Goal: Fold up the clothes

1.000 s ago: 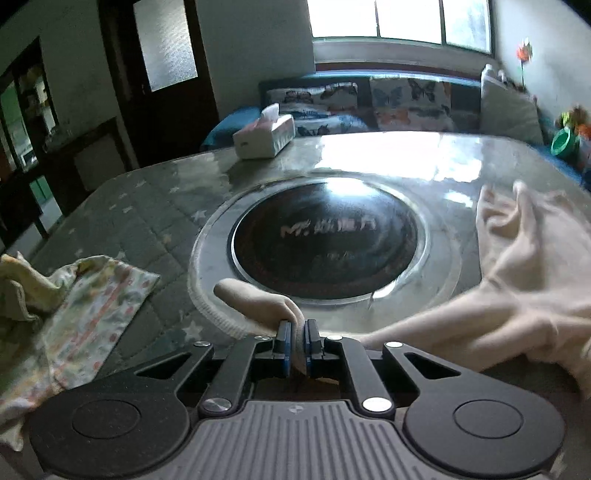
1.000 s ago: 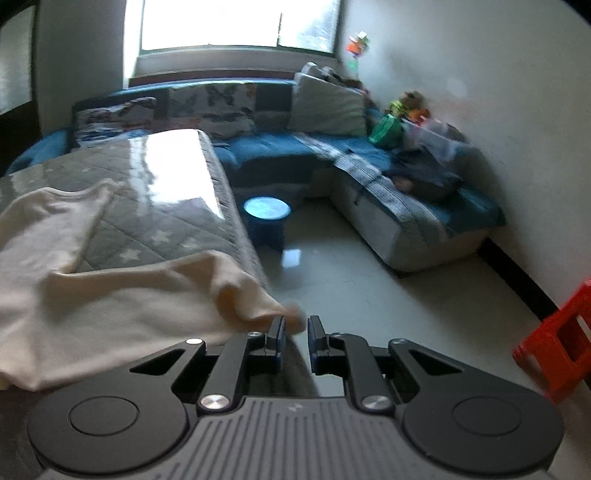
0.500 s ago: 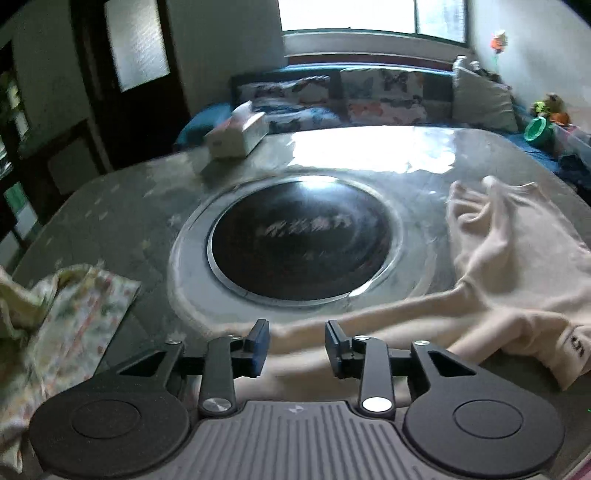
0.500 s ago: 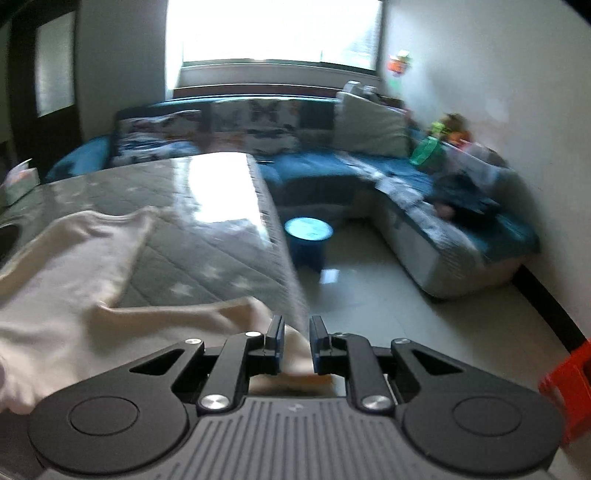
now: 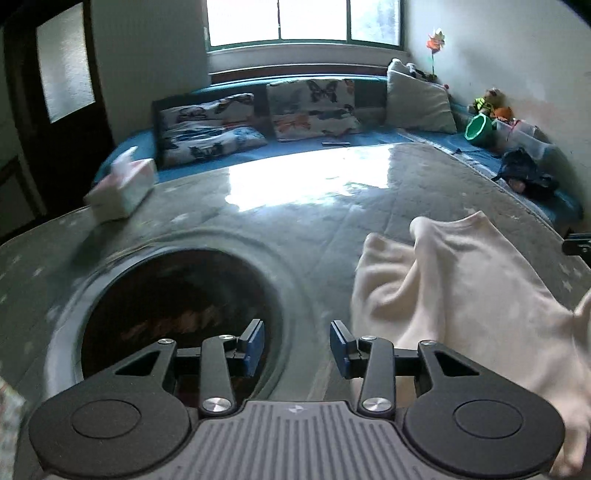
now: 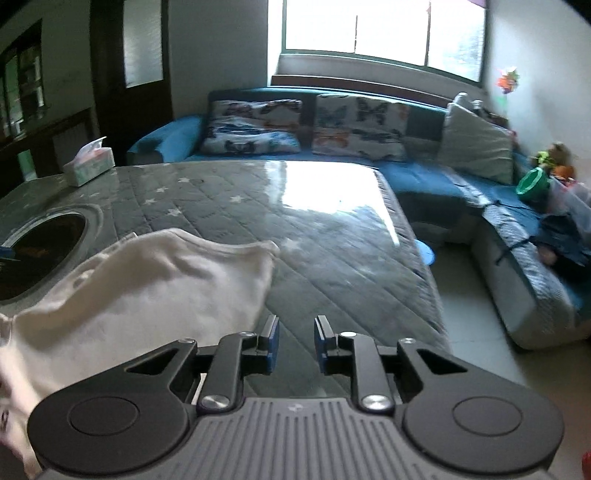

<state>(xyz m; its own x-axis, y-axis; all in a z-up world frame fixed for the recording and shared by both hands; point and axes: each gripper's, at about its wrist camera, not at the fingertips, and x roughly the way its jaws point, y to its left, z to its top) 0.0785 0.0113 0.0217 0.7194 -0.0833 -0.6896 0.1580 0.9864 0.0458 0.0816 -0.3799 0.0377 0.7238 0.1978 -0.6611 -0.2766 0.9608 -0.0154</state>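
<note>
Room: a living room with a bright window, a blue corner sofa under it, butterfly-print cushions and a plain pale cushion along its back
Surface: a table under a grey quilted cover with white stars, glossy where the window reflects; a dark round inset with a raised grey rim sits in the middle
Garment: a cream garment lies spread on the table to the right of the round inset, its far edge bunched into soft peaks; in the right wrist view the same cream garment lies left of the fingers, reaching close to the table's near edge
Left gripper: the left gripper hangs over the near rim of the round inset, blue pads well apart, nothing between them; the cloth lies just beside its right finger and passes under that side of the body
Right gripper: the right gripper is over bare quilted cover near the table's right edge; its jaws have just been opening, a narrow gap shows between the blue pads and it is empty; the garment's edge is just to the left, not touching the pads
Other things: a tissue box on the far left corner of the table; a green bucket and toys on the sofa's right arm; a blue round stool on the floor between table and sofa; a dark door with frosted panes at the left wall
</note>
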